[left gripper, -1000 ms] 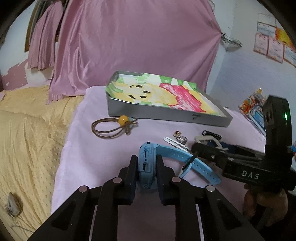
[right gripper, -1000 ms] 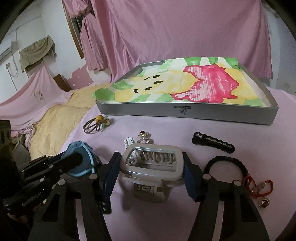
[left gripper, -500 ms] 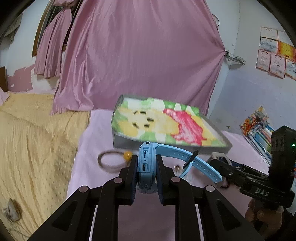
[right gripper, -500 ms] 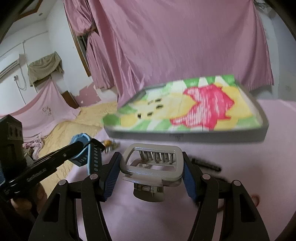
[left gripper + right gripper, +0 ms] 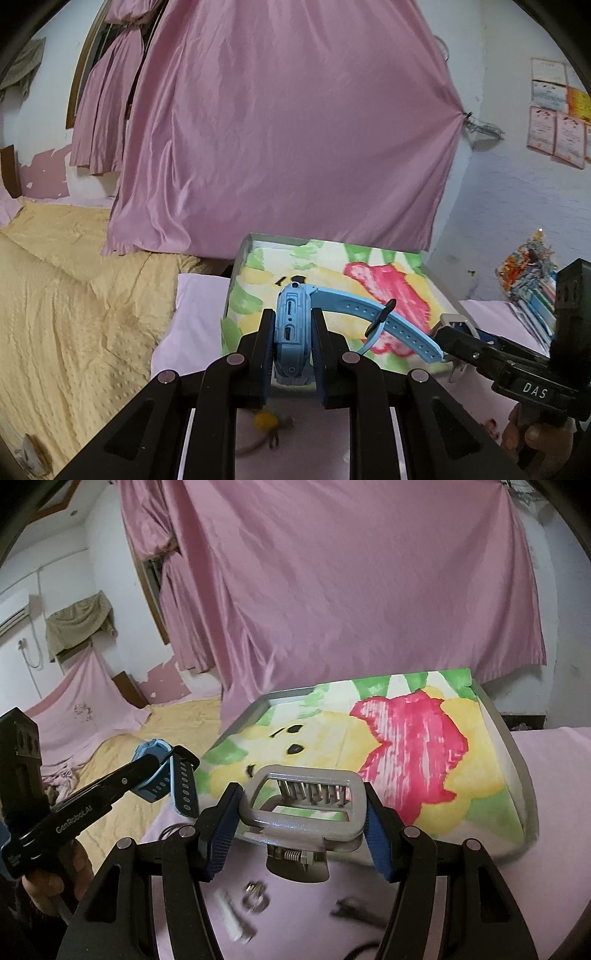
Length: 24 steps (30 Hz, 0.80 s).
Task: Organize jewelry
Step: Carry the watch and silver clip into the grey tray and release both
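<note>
My left gripper (image 5: 293,332) is shut on the body of a light blue watch (image 5: 291,332), whose strap (image 5: 388,325) sticks out to the right in the air. My right gripper (image 5: 301,805) is shut on a grey claw hair clip (image 5: 303,812), pressed at both sides. Both are held above the near edge of a grey tray (image 5: 517,771) lined with a green, yellow and red cartoon cloth (image 5: 332,280). In the right wrist view the left gripper (image 5: 159,771) with the watch (image 5: 155,775) shows at left. The right gripper (image 5: 480,354) shows at right in the left wrist view.
On the pink cloth (image 5: 546,775) below lie a white clip (image 5: 232,915), a small ring (image 5: 255,899) and a dark clip (image 5: 354,914), blurred. A hair tie with a yellow bead (image 5: 264,421) lies under my left fingers. A yellow bedspread (image 5: 74,314) spreads left. Pink curtains (image 5: 280,129) hang behind.
Both grippers have risen off the pink cloth and moved forward toward the tray, each keeping its grip. The loose pieces on the cloth now sit low in the frames.
</note>
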Each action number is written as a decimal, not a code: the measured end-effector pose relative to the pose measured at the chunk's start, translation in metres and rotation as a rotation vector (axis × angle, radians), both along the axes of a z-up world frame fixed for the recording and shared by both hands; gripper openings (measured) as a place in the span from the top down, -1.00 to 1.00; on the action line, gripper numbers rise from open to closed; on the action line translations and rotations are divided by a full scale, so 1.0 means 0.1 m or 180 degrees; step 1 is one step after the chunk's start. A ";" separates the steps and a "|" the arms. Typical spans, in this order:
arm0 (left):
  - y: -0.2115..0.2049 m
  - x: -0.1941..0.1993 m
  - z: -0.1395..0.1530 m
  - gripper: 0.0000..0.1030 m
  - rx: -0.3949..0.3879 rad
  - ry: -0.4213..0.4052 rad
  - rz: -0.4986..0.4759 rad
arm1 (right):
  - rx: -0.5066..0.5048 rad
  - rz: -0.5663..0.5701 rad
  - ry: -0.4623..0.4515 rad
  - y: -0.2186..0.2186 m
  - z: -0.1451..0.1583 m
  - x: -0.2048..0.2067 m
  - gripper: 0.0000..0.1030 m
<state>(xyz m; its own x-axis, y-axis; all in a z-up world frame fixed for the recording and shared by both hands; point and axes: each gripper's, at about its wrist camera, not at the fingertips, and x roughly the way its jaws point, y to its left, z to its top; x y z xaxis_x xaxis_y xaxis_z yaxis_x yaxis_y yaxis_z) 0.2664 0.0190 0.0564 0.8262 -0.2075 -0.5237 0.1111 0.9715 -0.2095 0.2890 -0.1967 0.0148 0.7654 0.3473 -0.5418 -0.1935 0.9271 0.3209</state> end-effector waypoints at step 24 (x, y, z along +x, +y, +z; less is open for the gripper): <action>-0.20 0.53 -0.45 0.62 0.0387 0.0766 0.0007 | -0.0312 0.0001 0.0593 0.10 -0.43 0.50 -0.13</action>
<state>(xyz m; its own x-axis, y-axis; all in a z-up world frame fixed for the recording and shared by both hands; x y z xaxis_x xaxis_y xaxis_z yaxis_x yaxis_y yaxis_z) 0.3190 -0.0010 0.0119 0.6752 -0.1295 -0.7261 0.0701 0.9913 -0.1116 0.3388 -0.1867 -0.0285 0.6487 0.2861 -0.7053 -0.1395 0.9556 0.2594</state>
